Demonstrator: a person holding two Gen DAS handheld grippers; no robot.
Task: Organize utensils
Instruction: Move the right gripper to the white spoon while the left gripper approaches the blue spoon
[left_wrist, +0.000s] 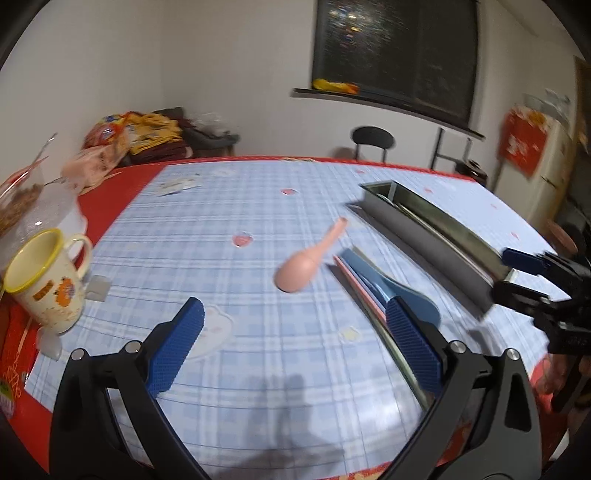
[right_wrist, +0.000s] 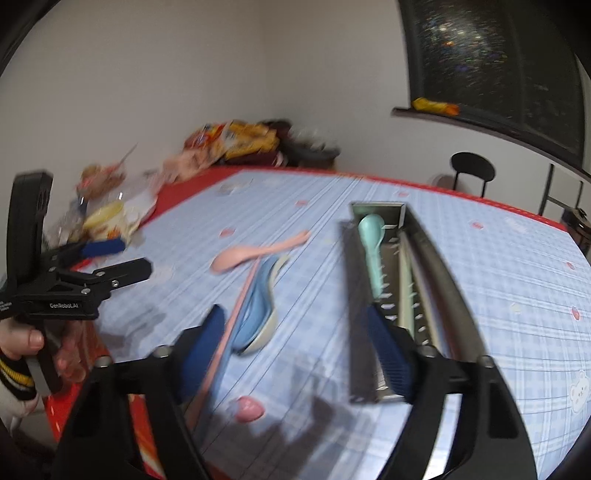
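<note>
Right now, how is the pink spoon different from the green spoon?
The pink spoon lies loose on the tablecloth, while the green spoon lies inside the metal tray. The pink spoon lies across the right wrist view, handle toward the tray; the green spoon runs lengthwise along the tray, bowl at its far end. They differ in colour. Both look like plastic spoons of similar shape, and neither is held.

A home dining room: checked cloth (left_wrist: 258, 206) on the desk, mug (left_wrist: 48, 280), chair (left_wrist: 373, 142), dark window (left_wrist: 395, 55).
</note>
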